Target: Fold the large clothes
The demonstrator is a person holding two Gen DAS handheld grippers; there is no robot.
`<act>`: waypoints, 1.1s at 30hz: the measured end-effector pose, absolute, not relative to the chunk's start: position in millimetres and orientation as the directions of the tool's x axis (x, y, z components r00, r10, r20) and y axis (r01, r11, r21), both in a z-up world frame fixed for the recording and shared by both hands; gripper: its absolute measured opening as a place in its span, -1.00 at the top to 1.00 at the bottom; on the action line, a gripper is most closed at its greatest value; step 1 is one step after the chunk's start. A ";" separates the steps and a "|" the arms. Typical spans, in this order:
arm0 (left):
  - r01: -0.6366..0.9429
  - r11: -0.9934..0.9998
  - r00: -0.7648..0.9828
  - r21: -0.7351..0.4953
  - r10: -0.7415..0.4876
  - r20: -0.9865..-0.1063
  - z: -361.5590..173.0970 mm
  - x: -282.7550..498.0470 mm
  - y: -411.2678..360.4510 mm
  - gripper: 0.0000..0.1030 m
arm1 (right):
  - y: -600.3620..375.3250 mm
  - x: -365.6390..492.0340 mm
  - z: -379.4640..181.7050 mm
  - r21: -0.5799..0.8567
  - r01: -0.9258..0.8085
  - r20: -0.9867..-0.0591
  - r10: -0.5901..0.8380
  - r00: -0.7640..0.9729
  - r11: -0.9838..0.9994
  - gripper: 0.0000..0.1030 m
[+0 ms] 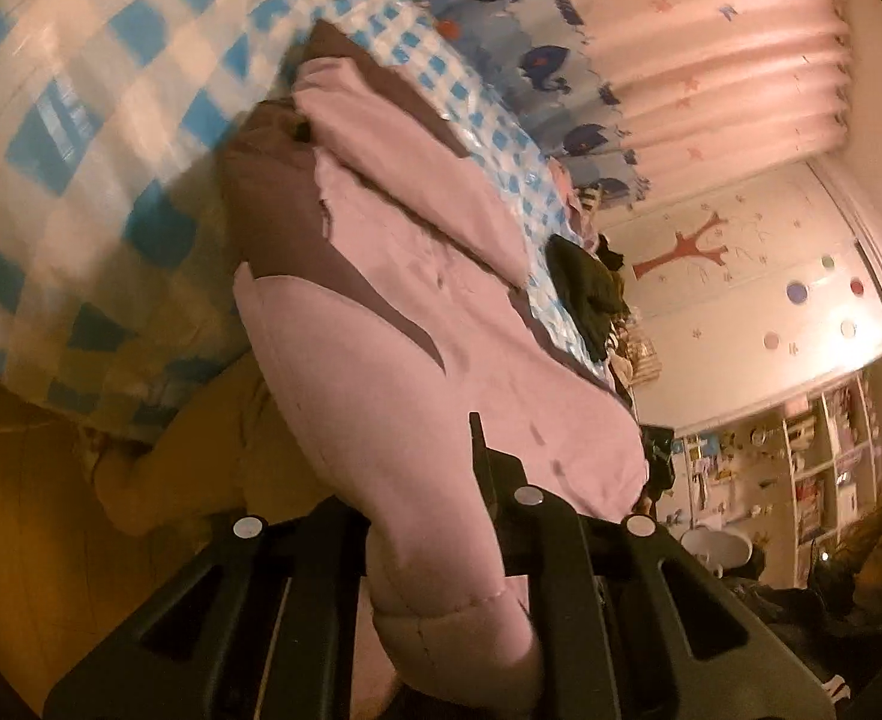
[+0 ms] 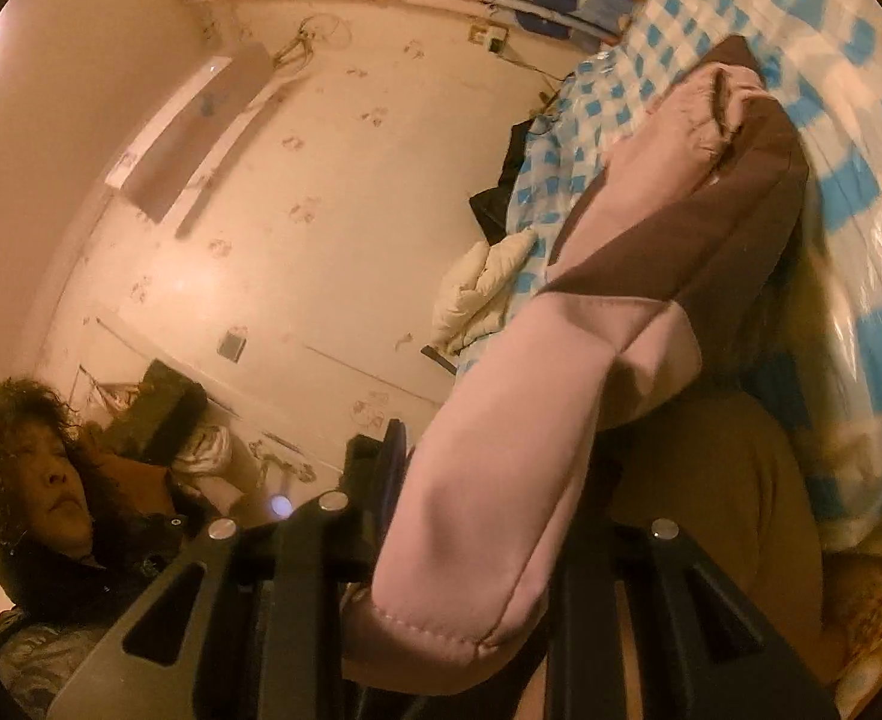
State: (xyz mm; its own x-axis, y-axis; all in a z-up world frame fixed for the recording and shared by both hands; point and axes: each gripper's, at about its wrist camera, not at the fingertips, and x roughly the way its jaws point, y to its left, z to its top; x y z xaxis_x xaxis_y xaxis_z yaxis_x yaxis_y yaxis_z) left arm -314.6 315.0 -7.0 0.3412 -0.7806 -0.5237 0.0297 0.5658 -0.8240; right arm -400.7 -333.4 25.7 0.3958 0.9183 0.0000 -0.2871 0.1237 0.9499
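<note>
both claws (image 1: 441,552) (image 2: 459,576) clamp the pink jacket (image 1: 417,360) (image 2: 501,450); blue-checked bedding (image 1: 111,90) (image 2: 849,192) beneath

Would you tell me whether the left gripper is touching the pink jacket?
Touching. The left wrist view shows the left gripper shut on the pink jacket, its padded edge pinched between the fingers.

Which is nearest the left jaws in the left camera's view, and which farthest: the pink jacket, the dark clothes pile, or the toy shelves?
1. pink jacket: clamped in the left gripper.
2. dark clothes pile: farther along the bed, right of the jacket.
3. toy shelves: against the far wall, lower right.
</note>
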 end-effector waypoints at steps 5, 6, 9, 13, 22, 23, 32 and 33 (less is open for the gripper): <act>-0.013 0.518 0.370 -0.855 -0.792 -0.485 -24.9 -308.5 320.3 0.77 | -332.8 -390.5 15.2 0.959 -0.272 0.038 0.914 0.404 0.081 0.49; 0.001 0.515 0.381 -0.857 -0.793 -0.476 -19.9 -306.2 319.6 0.77 | -332.2 -382.1 26.2 0.951 -0.296 0.046 0.913 0.405 0.083 0.49; 0.063 0.512 0.425 -0.857 -0.791 -0.441 11.2 -287.6 319.1 0.77 | -332.4 -358.6 52.7 0.935 -0.344 0.075 0.905 0.418 0.081 0.49; 0.134 0.475 0.500 -0.870 -0.790 -0.355 51.4 -244.7 325.0 0.73 | -339.6 -310.6 80.0 0.925 -0.375 0.133 0.879 0.459 0.056 0.49; 0.167 0.470 0.579 -0.867 -0.758 -0.299 91.5 -108.1 306.7 0.67 | -348.3 -179.4 105.6 0.939 -0.321 0.086 0.823 0.562 0.121 0.49; 0.163 0.471 0.585 -0.867 -0.753 -0.299 91.5 -91.6 304.8 0.66 | -349.8 -166.5 104.8 0.943 -0.307 0.072 0.818 0.571 0.131 0.49; 0.047 0.549 0.638 -0.835 -0.660 -0.398 46.5 36.3 284.6 0.64 | -362.1 -46.7 39.1 0.976 -0.069 -0.113 0.750 0.652 0.208 0.49; 0.026 0.550 0.640 -0.834 -0.651 -0.409 37.1 46.4 283.2 0.64 | -362.1 -39.0 30.1 0.976 -0.046 -0.131 0.744 0.655 0.212 0.49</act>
